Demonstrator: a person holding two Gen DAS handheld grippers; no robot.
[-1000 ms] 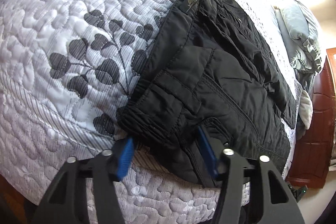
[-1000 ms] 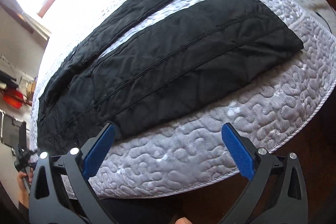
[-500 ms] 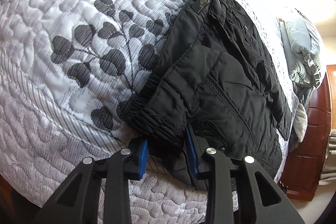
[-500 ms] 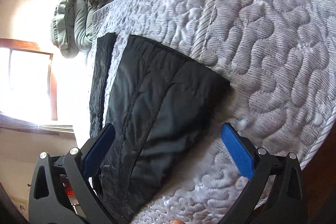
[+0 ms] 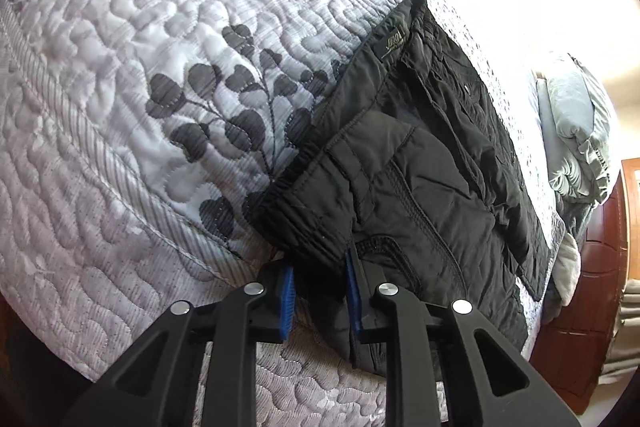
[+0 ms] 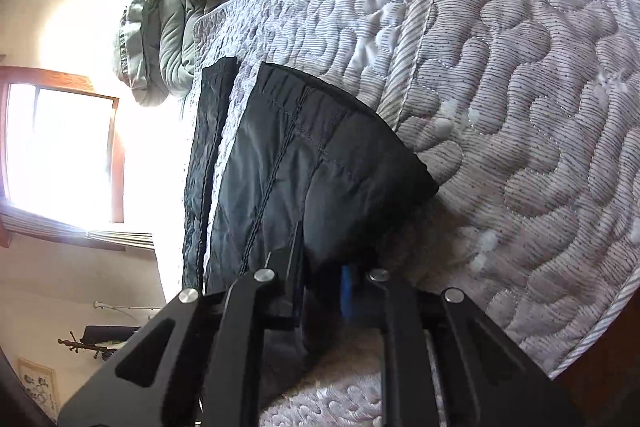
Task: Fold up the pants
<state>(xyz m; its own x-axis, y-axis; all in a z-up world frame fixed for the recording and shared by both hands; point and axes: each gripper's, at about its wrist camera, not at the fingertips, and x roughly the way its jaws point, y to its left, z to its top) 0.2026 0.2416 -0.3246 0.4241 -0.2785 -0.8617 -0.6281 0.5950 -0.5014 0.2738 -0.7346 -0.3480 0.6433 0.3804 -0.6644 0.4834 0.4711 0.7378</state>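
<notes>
1. The black pants lie flat on the bed, along its near edge, with the two legs stretched out side by side. A little of the cloth hangs over the bed's edge.
2. The left tool is closed on the stretchy waist corner of the pants. Black cloth sits between its blue pads.
3. The right tool is at the foot end of the near leg. Its jaws are closing, and the dark cloth of the leg's bottom edge is between them.
4. The pants look soft, thin and a bit shiny, so they are probably light and floppy. They may be a little slippery too.
5. Good places to hold seem to be the thick waist band and the sewn bottom edge of a leg. Those parts are thicker and should slip less.
6. With only two corners held, the middle will likely sag when lifted.
7. Hard to see: the tips of both tools are hidden by cloth, so I cannot tell how much they have caught. The right tool's left pad is mostly hidden.
8. The far leg shows only as a thin strip in the right view. Bright window light washes out the far side of the bed.
</notes>
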